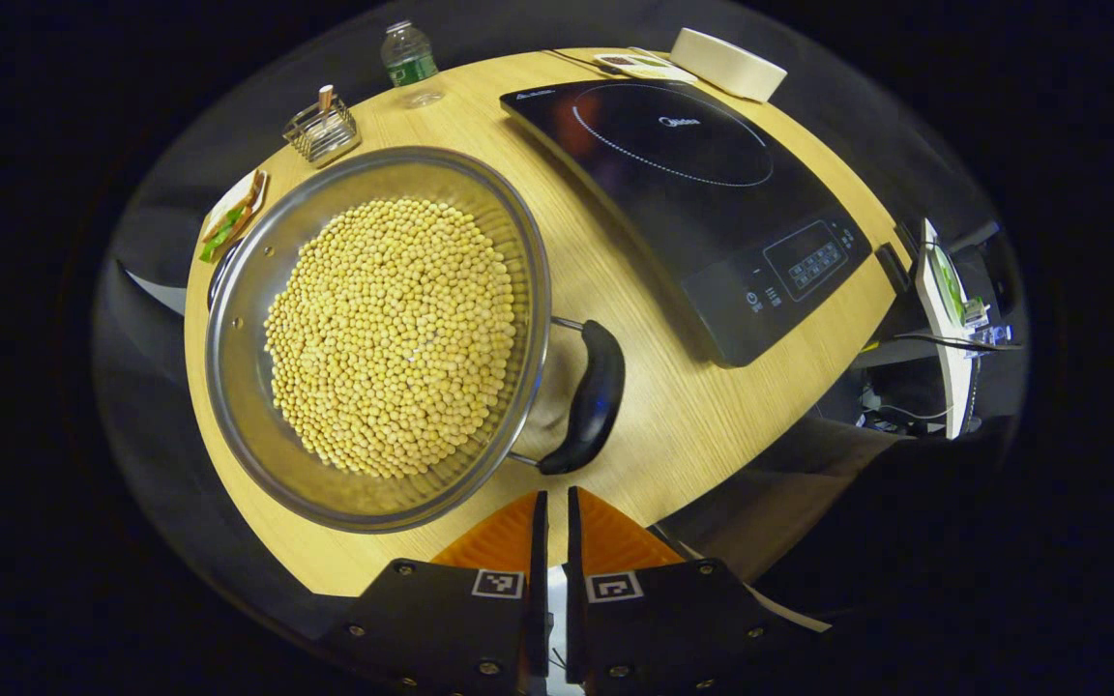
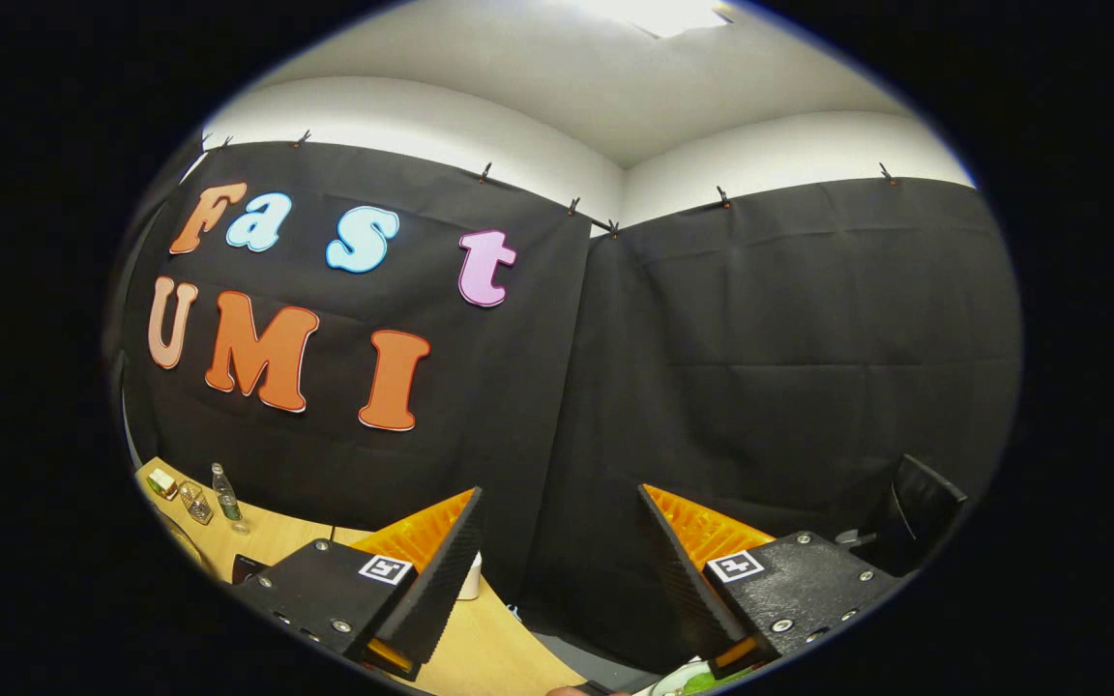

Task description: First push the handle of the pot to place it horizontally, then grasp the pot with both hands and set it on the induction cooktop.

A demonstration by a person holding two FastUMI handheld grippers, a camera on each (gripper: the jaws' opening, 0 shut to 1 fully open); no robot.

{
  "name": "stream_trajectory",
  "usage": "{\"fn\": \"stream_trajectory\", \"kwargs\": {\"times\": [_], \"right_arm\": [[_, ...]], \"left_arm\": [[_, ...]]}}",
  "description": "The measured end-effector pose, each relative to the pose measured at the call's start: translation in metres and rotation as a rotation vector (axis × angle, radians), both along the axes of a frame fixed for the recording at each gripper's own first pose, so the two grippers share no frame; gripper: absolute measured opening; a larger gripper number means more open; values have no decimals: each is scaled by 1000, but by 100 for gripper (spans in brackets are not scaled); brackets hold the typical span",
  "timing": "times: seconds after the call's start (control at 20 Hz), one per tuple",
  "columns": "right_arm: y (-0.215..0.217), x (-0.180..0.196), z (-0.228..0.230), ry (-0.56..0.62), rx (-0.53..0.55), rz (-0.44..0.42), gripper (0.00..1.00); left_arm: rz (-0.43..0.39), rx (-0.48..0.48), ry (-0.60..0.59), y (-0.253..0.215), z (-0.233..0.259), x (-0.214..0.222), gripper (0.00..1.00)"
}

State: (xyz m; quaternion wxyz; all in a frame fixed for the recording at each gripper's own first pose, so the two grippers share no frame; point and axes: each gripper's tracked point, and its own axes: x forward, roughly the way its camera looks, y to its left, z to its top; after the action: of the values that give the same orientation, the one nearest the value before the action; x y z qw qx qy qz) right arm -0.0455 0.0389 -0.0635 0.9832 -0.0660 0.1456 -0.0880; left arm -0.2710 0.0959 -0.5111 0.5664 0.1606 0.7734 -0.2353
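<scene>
A steel pot (image 1: 257, 406) full of yellow beans (image 1: 393, 333) stands on the wooden table (image 1: 673, 416) in the left gripper view. Its black handle (image 1: 591, 398) sticks out on the right side, toward the induction cooktop (image 1: 702, 193), which lies at the far right of the table. My left gripper (image 1: 557, 507) is shut with nothing between its fingers, hovering just below the handle, near the table's front edge. In the right gripper view my right gripper (image 2: 557, 541) is open and held up, facing the booth's black wall, well above the table (image 2: 480, 648).
Behind the pot stand a wire holder (image 1: 323, 130), a plastic bottle (image 1: 409, 60) and a small plate of food (image 1: 233, 215). A roll of white tape (image 1: 729, 64) lies beyond the cooktop. Off the table's right edge are cables and a white device (image 1: 944, 319). A dark chair (image 2: 920, 512) stands at right.
</scene>
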Motion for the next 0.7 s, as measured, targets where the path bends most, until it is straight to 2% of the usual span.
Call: {"fn": "stream_trajectory", "kwargs": {"times": [0.3,0.55,0.7], "right_arm": [[9,-7,-3,25,-25,6,95],[7,-17,-4,42,-33,-13,95],[2,-25,-4,47,-27,-36,95]], "left_arm": [[-49,-34,-21,-17,-12,13,8],[-51,-42,-54,-31,-24,31,2],[-50,-57,-69,-44,-26,42,1]]}}
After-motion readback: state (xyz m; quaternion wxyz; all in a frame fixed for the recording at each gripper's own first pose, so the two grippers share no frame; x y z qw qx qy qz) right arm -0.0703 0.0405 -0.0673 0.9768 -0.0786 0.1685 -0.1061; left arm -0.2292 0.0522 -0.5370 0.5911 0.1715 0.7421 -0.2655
